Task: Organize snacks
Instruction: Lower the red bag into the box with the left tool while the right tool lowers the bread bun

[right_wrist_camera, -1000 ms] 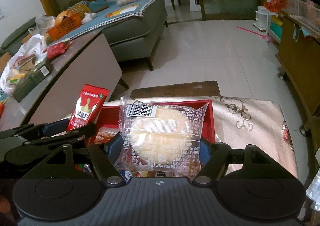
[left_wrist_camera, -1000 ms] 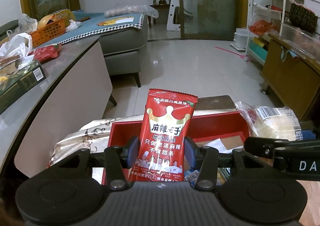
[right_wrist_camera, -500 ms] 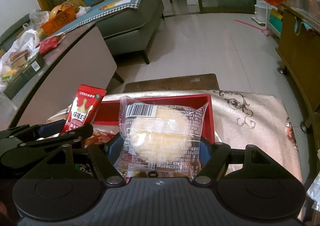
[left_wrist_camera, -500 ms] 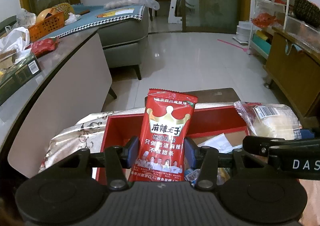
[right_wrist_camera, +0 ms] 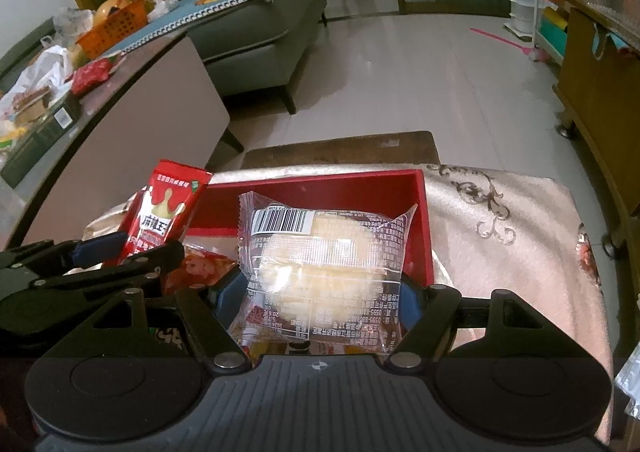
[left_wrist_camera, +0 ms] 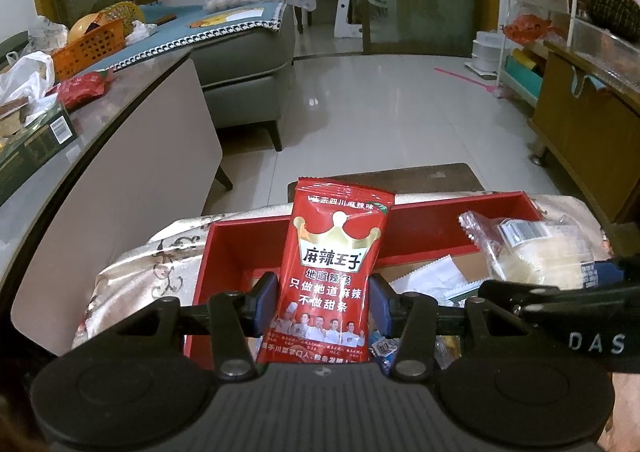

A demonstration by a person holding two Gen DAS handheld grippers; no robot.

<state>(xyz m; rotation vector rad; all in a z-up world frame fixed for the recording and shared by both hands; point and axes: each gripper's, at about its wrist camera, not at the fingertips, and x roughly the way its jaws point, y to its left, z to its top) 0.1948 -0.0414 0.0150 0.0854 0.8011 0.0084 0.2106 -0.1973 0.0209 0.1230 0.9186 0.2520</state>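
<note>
My left gripper (left_wrist_camera: 323,302) is shut on a red snack packet (left_wrist_camera: 334,260) with a gold crown, held upright over the left part of a red box (left_wrist_camera: 432,230). My right gripper (right_wrist_camera: 318,298) is shut on a clear-wrapped pale cake packet (right_wrist_camera: 324,256) with a barcode, held over the right part of the same red box (right_wrist_camera: 352,188). The cake packet (left_wrist_camera: 536,252) shows at the right of the left wrist view, the red packet (right_wrist_camera: 162,218) at the left of the right wrist view. Several other wrappers lie in the box beneath both grippers.
The box sits on a stool draped in patterned pink cloth (right_wrist_camera: 500,220). A long grey counter (left_wrist_camera: 132,112) on the left carries an orange basket (left_wrist_camera: 88,46), bags and a dark carton. A grey sofa (left_wrist_camera: 248,64) stands beyond, a wooden cabinet (left_wrist_camera: 584,132) at the right.
Both grippers have sunk slightly towards the red box, which now sits higher in both views. Each packet stays gripped as before.
</note>
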